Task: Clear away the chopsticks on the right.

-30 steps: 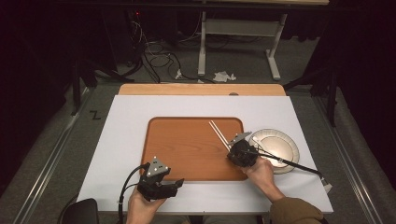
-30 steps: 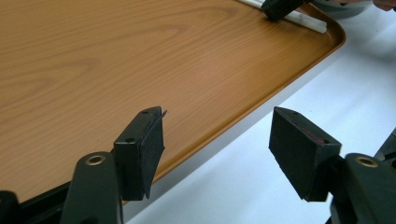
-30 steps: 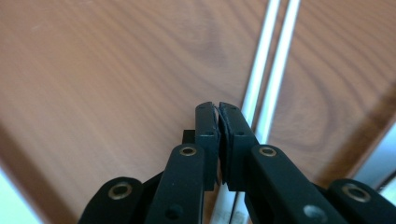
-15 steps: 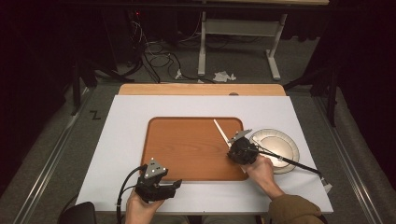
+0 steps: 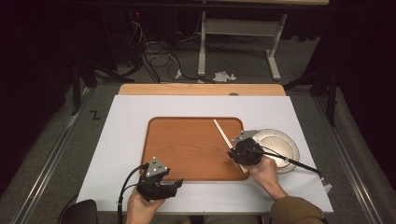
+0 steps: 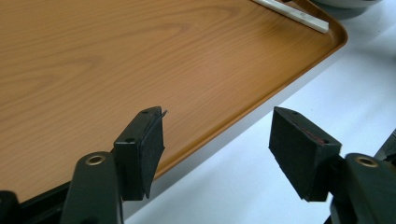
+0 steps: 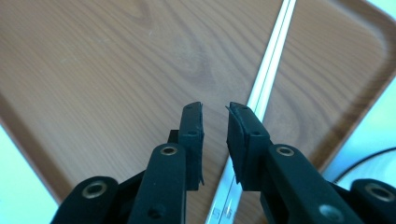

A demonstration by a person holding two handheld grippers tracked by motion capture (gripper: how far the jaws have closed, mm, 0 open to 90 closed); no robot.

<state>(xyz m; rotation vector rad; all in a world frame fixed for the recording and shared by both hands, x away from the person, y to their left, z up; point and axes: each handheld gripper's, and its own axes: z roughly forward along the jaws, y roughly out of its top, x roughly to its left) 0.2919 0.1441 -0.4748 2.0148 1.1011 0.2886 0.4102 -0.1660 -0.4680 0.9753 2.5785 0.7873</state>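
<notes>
My right gripper [image 7: 215, 122] over the wooden tray [image 5: 187, 144], jaws narrow and just opening, white chopsticks [image 7: 266, 79] lying on the tray just under the right-hand jaw, not gripped, my left gripper [image 6: 217, 140] wide open, empty, above the tray edge and tabletop [image 6: 243, 186].

A pair of white chopsticks [image 5: 227, 140] lies flat, side by side, slantwise on the tray.

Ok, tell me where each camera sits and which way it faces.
High view: above the person's side, looking forward and down on the table; both hands and grippers show.
Left gripper view: rides the left gripper, facing the tray edge; open jaws show.
Right gripper view: rides the right gripper, looking down on the tray; its jaws show.
All three share the tray and chopsticks.
</notes>
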